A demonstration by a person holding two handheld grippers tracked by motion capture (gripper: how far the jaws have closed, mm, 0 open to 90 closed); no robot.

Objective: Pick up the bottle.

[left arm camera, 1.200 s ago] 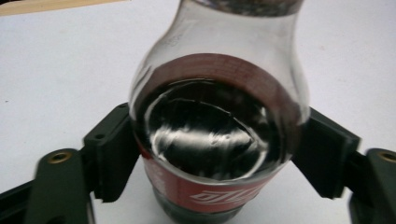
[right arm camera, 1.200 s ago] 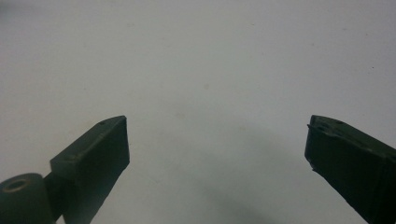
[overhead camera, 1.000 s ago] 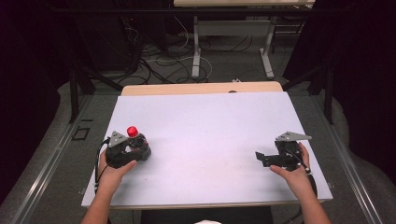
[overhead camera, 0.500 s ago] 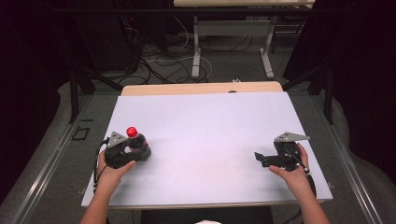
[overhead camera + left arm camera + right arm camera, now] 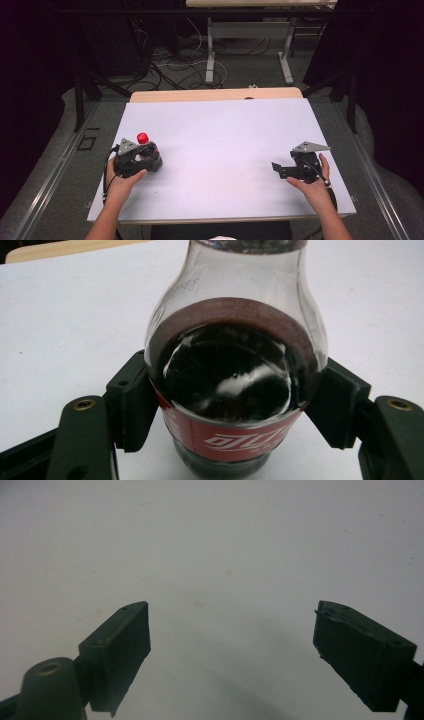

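A: Where is the bottle [image 5: 235, 390] right now?

B: It stands up straight on the white surface [image 5: 225, 145], near its left edge. You can see its red cap [image 5: 143, 137] from the high view. It has dark soda inside and a red label low down.

A: Which hand is close to it?

B: The left one. The left gripper [image 5: 145, 161] is right at the bottle. The right gripper [image 5: 276, 170] is far off, near the right edge.

A: Is the left gripper holding it?

B: Yes. Its jaws have just been closing, and now the two black pads [image 5: 134, 405] press on the sides of the bottle, one on each side. They pinch it just above the label, at the fat part.

A: Which way does the bottle point?

B: Its long way goes up and down. The jaws come in from the side, flat and low, so they cross it. That is a good way to grab a tall thing.

A: And the right gripper?

B: Its jaws are spread apart with nothing between them, just bare surface. They have just been closing a bit, but a big gap is there. They point toward the middle of the surface.

A: What would come next, do you think?

B: I think the left hand can lift the bottle straight up. It should keep it upright so it does not tip.
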